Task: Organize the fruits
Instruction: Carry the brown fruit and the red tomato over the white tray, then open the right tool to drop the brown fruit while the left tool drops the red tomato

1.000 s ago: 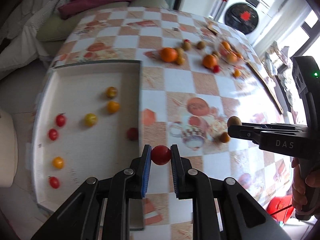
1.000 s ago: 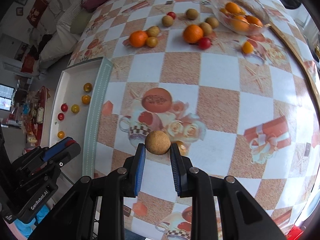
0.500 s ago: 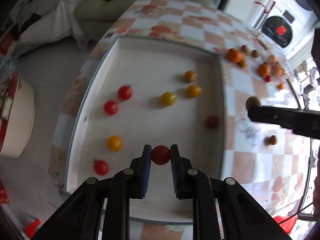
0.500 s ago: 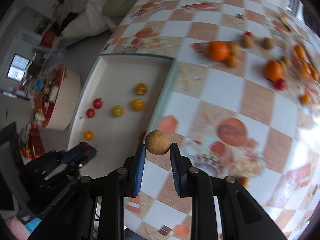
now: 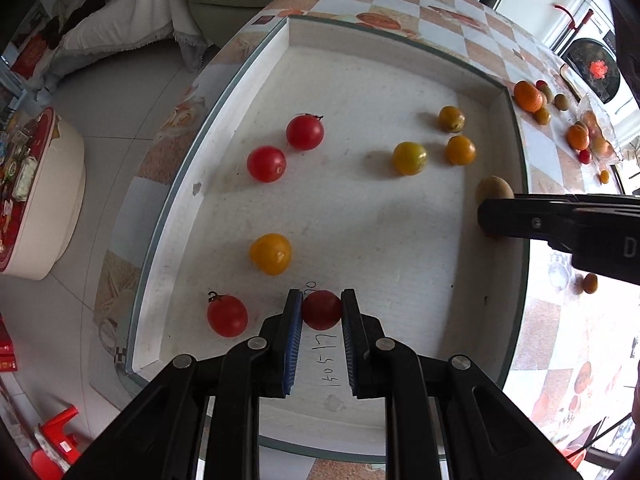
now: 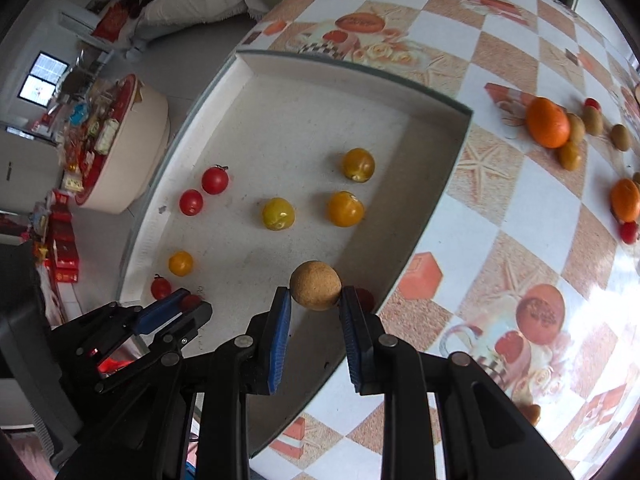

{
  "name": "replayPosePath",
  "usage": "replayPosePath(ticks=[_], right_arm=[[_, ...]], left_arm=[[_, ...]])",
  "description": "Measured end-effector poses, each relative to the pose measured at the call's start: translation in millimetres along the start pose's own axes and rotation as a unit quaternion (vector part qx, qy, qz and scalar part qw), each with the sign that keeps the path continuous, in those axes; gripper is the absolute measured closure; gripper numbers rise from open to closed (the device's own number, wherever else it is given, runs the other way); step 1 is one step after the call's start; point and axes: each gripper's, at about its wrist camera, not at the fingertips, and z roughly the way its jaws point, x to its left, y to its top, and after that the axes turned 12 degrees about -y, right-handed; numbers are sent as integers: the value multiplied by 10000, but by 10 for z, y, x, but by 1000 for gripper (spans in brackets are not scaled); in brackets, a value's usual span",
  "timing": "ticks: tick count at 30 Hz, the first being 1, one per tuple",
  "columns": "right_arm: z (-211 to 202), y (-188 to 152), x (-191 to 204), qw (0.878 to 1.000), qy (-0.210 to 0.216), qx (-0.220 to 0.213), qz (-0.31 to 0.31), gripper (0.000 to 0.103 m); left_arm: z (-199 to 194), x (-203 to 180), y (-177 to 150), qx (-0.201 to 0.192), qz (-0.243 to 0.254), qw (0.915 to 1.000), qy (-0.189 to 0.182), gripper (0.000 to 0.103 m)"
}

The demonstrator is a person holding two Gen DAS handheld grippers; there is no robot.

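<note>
My left gripper (image 5: pixel 321 312) is shut on a red cherry tomato (image 5: pixel 321 309) and holds it low over the near part of the white tray (image 5: pixel 224 128). My right gripper (image 6: pixel 315 300) is shut on a tan round fruit (image 6: pixel 315 285) over the tray's right side; it shows in the left wrist view (image 5: pixel 494 192) too. Red tomatoes (image 5: pixel 305 132) and yellow-orange ones (image 5: pixel 409 157) lie in the tray. A red tomato (image 6: pixel 365 298) lies by the tray's right wall, partly hidden behind my right gripper's finger.
Oranges (image 6: pixel 547 121), small brown fruits (image 6: pixel 620 137) and red tomatoes (image 6: pixel 629 233) lie on the checkered tablecloth right of the tray. A clear bowl of oranges (image 5: pixel 596 132) stands far right. A round stool with packets (image 5: pixel 24 200) and a sofa stand beyond the table's left edge.
Both grippers have moved left from over the tablecloth to over the tray, each still holding its fruit. The left one has dropped closer to the tray floor.
</note>
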Motion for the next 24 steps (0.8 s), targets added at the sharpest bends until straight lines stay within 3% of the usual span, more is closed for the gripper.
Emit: replayPosePath(ticks=[19, 24], right_arm=[[296, 147, 353, 9990, -167, 107, -389, 76], [307, 167, 338, 9992, -29, 149, -381, 75]], left_arm=[[75, -159, -23, -52, 269, 9994, 217, 83], [36, -204, -74, -91, 272, 9993, 240, 79]])
